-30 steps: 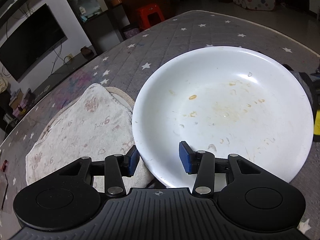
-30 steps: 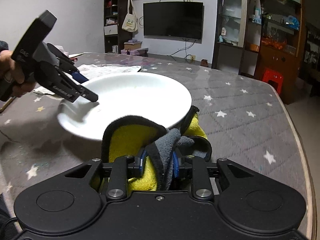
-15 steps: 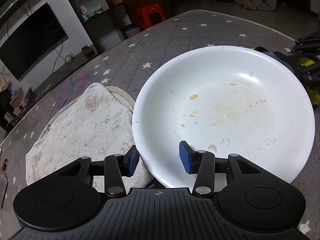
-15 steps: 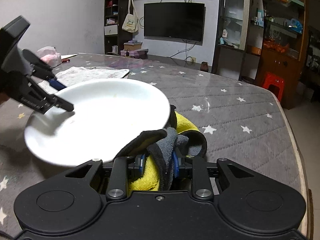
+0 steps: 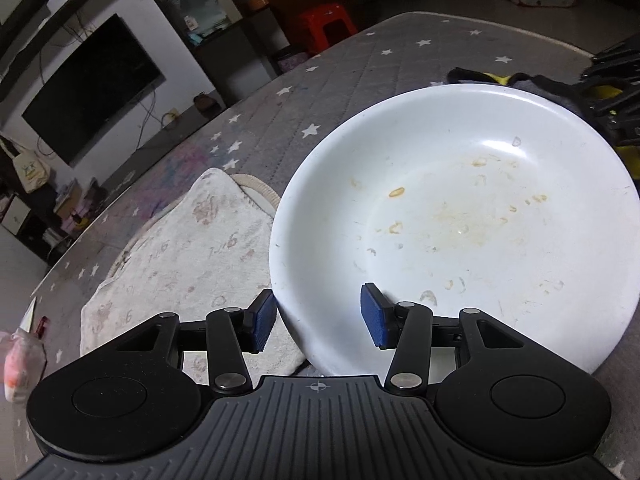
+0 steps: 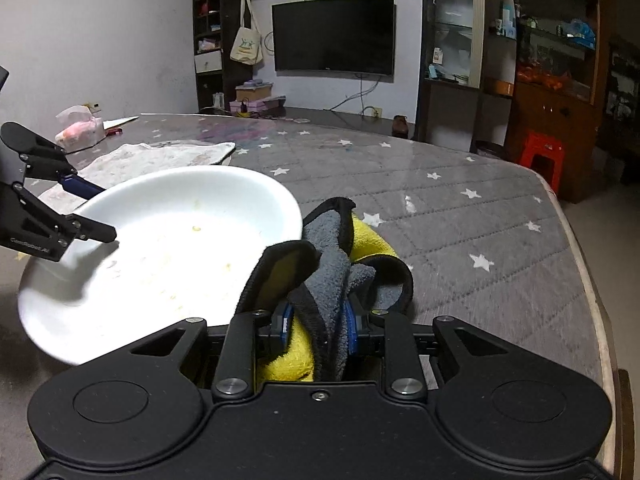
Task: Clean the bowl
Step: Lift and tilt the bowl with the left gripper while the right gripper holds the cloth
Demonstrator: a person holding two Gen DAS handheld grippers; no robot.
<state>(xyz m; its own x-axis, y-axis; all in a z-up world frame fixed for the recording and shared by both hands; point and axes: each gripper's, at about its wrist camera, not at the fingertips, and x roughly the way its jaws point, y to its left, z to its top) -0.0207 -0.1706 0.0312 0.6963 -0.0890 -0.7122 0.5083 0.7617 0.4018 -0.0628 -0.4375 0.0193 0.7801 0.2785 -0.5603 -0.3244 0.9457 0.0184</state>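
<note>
A white shallow bowl (image 5: pixel 480 220) with dried yellowish food specks is held tilted by its near rim. My left gripper (image 5: pixel 318 318) is shut on that rim, one blue pad (image 5: pixel 264 320) outside the wall and the other inside. From the right wrist view, the bowl (image 6: pixel 160 240) sits raised off the grey table and the left gripper (image 6: pixel 92 208) clamps its far left edge. My right gripper (image 6: pixel 318 328) is shut on a yellow and grey cloth (image 6: pixel 328 272) with black trim. The cloth lies against the bowl's right rim. The cloth (image 5: pixel 536 84) and right gripper (image 5: pixel 612 92) show beyond the bowl.
A white stained towel (image 5: pixel 180 260) lies on the star-patterned grey table cover (image 5: pixel 400 52) left of the bowl. A pink and white tissue pack (image 6: pixel 78 128) sits at the far left edge. The table's rounded edge (image 6: pixel 576 248) runs along the right, with a red stool (image 6: pixel 540 156) beyond.
The right gripper and its cloth moved closer, up to the bowl's rim, entering the left wrist view from the right. The bowl stays fixed in the left gripper's grip.
</note>
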